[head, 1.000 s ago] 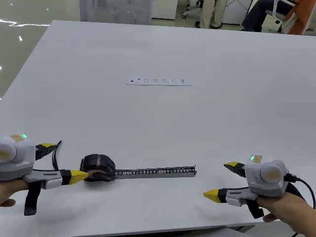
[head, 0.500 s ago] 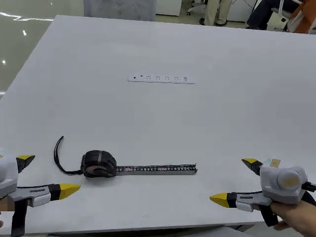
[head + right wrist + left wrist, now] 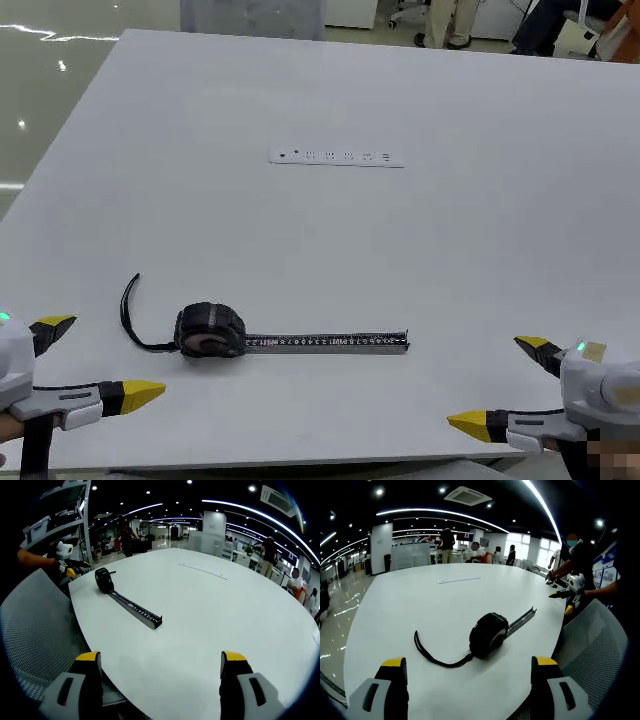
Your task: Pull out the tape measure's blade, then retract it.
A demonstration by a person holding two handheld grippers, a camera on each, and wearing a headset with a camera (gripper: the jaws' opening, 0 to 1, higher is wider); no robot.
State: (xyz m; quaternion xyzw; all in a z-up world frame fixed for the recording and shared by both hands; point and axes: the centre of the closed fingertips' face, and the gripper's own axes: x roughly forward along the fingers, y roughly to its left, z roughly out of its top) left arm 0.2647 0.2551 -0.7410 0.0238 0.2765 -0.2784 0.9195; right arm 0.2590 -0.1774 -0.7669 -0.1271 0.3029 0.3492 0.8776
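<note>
My left claw (image 3: 105, 357) and right claw (image 3: 496, 382) gape empty either side of the tape measure (image 3: 210, 330) at the near edge of the table (image 3: 300, 230), its blade (image 3: 325, 343) out rightward, so I'd pin it steady before retracting.

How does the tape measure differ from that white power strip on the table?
The tape measure is black with a round case; the power strip is white, flat and slim. The tape measure lies at the front of the table, the power strip farther back. Both lie flat on it, untouched.
</note>
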